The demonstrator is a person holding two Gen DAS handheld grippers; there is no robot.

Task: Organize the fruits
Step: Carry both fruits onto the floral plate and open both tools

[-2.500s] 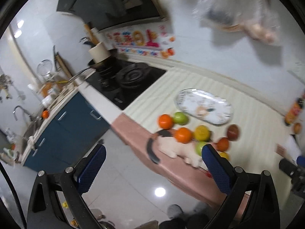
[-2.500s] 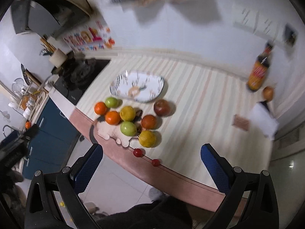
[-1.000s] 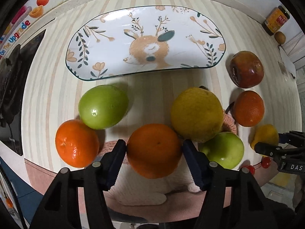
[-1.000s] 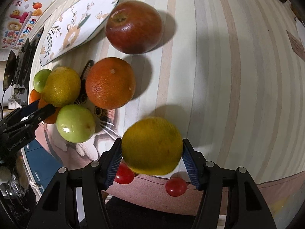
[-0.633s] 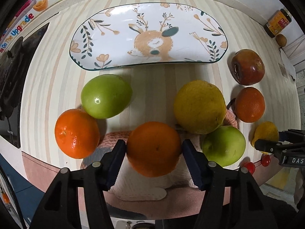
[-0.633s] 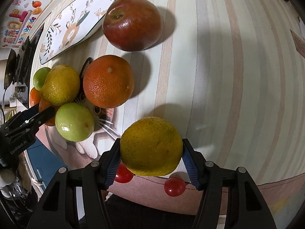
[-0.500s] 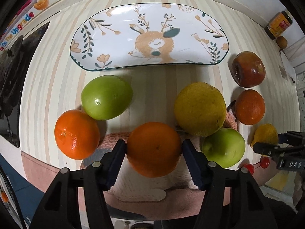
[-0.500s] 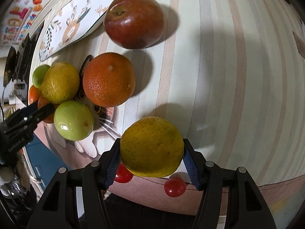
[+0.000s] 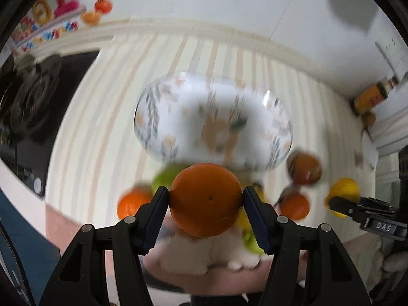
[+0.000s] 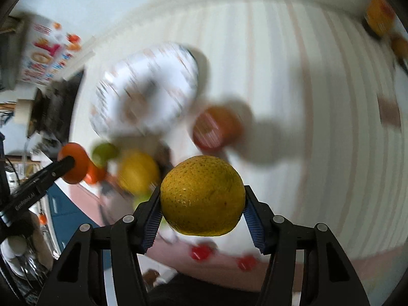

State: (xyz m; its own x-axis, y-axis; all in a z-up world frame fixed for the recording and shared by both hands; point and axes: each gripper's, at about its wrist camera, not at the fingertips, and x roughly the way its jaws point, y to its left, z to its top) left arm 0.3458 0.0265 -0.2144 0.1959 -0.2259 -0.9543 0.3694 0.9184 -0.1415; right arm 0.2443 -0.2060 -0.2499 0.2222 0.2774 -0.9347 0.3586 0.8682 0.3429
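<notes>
While the plate sits on the striped counter, two fruits are held aloft.
An orange is pinched by the left hand-held gripper, a yellow citrus by the right hand-held gripper.

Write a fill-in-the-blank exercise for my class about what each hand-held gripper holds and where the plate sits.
1. The left hand-held gripper is shut on an ____ fruit.
2. The right hand-held gripper is shut on a dimpled ____ fruit.
3. The patterned plate rests on the ____ countertop.
4. The plate holds ____ fruit.

Missing words: orange; yellow; striped; no
</notes>
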